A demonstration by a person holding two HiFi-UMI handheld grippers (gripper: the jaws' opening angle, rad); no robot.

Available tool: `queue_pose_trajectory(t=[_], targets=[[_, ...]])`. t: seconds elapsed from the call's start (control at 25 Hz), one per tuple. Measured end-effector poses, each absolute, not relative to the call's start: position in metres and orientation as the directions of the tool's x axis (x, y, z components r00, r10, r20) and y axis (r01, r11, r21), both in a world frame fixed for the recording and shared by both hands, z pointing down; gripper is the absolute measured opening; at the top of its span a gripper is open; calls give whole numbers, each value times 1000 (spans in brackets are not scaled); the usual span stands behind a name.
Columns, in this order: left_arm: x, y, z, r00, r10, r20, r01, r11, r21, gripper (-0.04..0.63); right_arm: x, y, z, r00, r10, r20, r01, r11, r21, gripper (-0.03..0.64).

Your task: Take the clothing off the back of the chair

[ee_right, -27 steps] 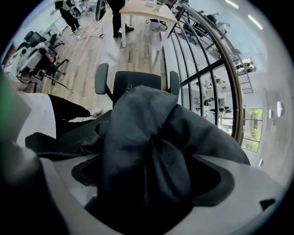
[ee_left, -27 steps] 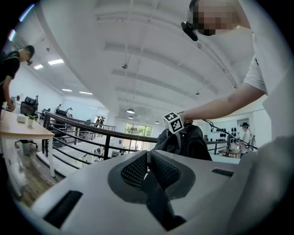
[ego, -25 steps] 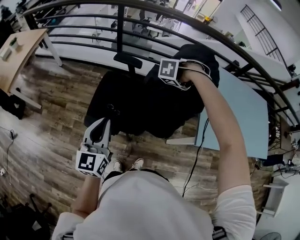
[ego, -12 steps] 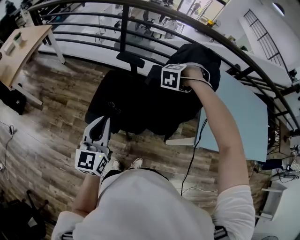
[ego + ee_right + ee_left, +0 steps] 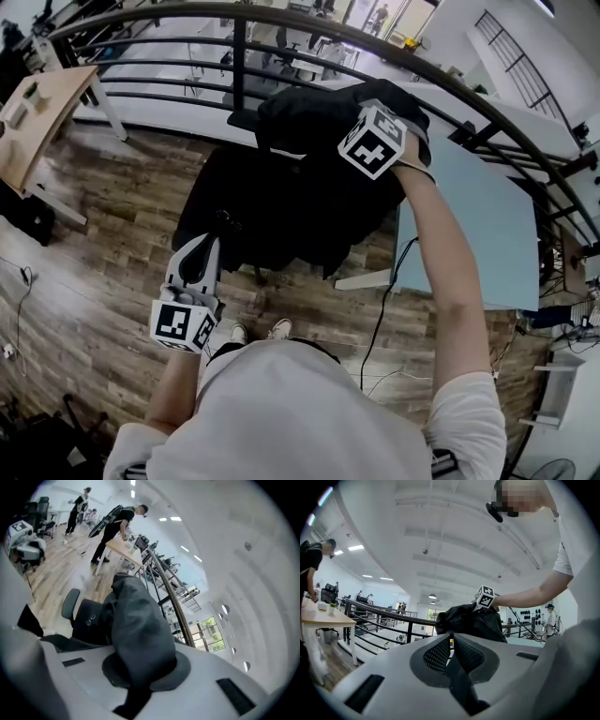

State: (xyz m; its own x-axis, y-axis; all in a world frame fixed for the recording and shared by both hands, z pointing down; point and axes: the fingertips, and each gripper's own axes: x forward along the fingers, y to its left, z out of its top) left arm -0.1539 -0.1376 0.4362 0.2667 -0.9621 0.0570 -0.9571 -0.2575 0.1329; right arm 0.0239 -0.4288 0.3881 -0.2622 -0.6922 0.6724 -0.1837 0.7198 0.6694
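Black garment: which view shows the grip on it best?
Right gripper view: the black garment runs straight into the right gripper, pinched. Head view shows it bunched above the office chair; left gripper view, only a distant lump.

The right arm reaches forward, nearly straight. Its gripper (image 5: 142,666) tilts downward, and the jaws have just been closing and now pinch a fold of dark clothing (image 5: 302,116). The left arm stays bent close to the body, its gripper (image 5: 451,645) held level with the jaws together and nothing between them.
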Motion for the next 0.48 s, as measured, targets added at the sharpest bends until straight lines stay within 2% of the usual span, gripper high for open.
queue_pose_trajectory(t=[0.2,0.48], targets=[[-159,-137,428,276,-960,44,-956,-270,114,43,36,-418,344,-374,-734,567,-369,679,635,37],[-158,-141,417,314,-949,28,-946,-310,92,43,67,-400,297,-451,-810,376,-577,586,569,37]])
